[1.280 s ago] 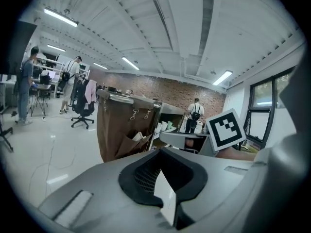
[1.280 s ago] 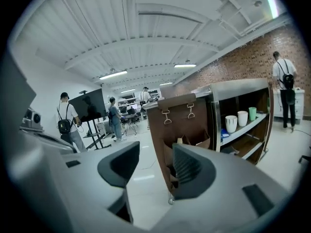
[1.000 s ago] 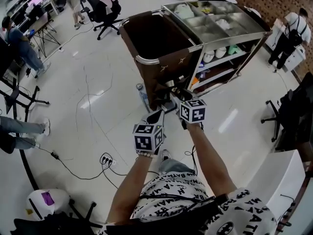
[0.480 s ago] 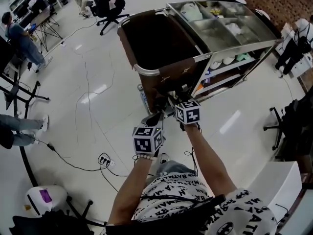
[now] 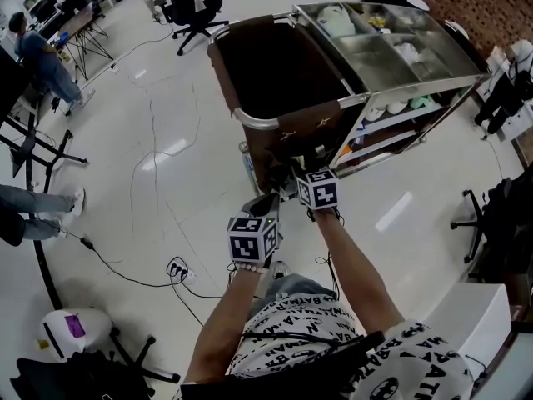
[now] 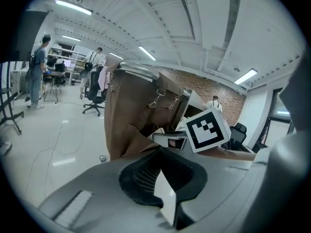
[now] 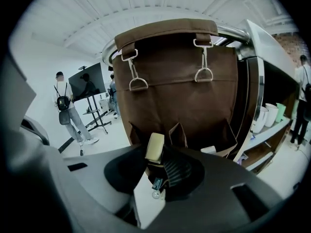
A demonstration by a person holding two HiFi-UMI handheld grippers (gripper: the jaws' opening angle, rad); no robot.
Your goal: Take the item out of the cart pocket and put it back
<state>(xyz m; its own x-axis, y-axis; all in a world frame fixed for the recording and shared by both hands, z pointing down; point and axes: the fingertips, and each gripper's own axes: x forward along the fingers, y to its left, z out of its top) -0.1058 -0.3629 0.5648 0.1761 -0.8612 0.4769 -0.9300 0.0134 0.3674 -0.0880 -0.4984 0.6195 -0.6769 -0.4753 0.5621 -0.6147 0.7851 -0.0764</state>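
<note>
Right gripper (image 7: 159, 166), whose jaws have just been closing, and left gripper (image 6: 158, 178), seemingly shut on nothing, sit low against the cart (image 5: 425, 84), at its brown bag (image 7: 182, 91). By 1 pocket (image 7: 178, 132) the cream block (image 7: 155, 146) stands pinched in the right jaws. We judge removal underway; next, a clean upward lift.

bag (image 7: 180, 91): brown matt cloth | cart rail (image 5: 258, 122): shiny metal | floor (image 5: 166, 190): glossy, smooth

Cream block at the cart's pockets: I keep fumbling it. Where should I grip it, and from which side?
Probably the block's upper end, pinched across its narrow width, coming from in front and above: it stands nearly upright, and only that end shows against the brown bag.
</note>
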